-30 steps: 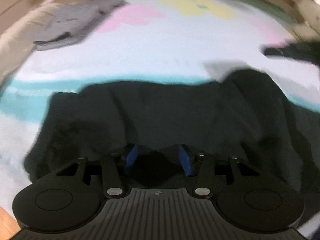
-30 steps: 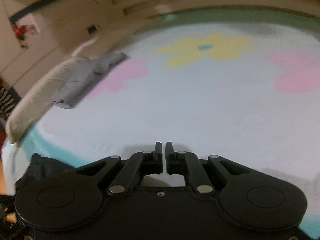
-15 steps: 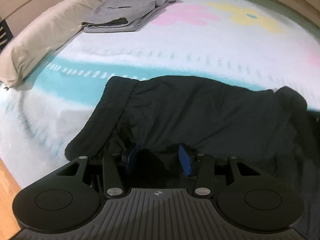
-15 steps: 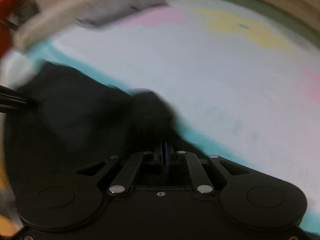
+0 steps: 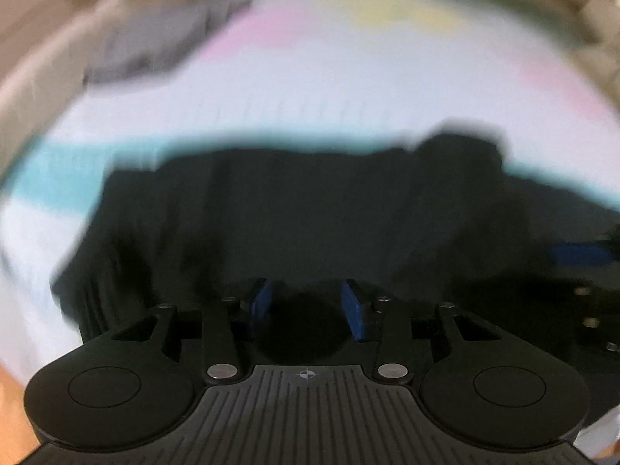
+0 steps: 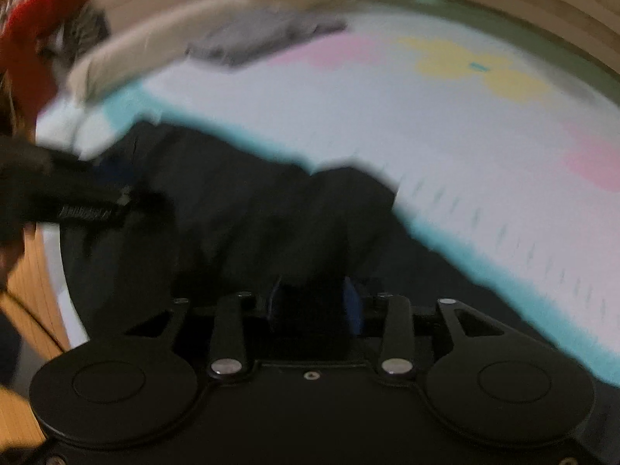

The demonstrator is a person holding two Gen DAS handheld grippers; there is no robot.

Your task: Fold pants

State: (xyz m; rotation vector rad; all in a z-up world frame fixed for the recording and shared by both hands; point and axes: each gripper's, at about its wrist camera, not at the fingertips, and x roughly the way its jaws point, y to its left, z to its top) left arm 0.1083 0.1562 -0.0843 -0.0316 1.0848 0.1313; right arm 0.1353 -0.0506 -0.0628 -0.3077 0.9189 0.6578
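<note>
The black pants [image 5: 294, 217] lie crumpled across the near part of a bed with a white flowered blanket [image 5: 348, 89]. My left gripper [image 5: 306, 306] is low over the pants, jaws apart, with dark cloth between the blue pads [image 5: 260, 302]. My right gripper [image 6: 314, 302] is over the pants [image 6: 240, 209] too, jaws apart around dark cloth. The right gripper shows at the right edge of the left wrist view [image 5: 581, 255], and the left gripper shows at the left of the right wrist view [image 6: 77, 201]. Both views are blurred.
A folded grey garment [image 5: 155, 46] [image 6: 267, 35] lies at the far left of the bed next to a beige pillow [image 6: 155, 46]. A teal stripe [image 6: 484, 255] runs across the blanket. The wooden floor [image 6: 31, 294] lies beyond the bed's left edge.
My right gripper swung over the pants and its jaws opened from shut. My left gripper stayed over the pants with its jaws apart. Both views are moving.
</note>
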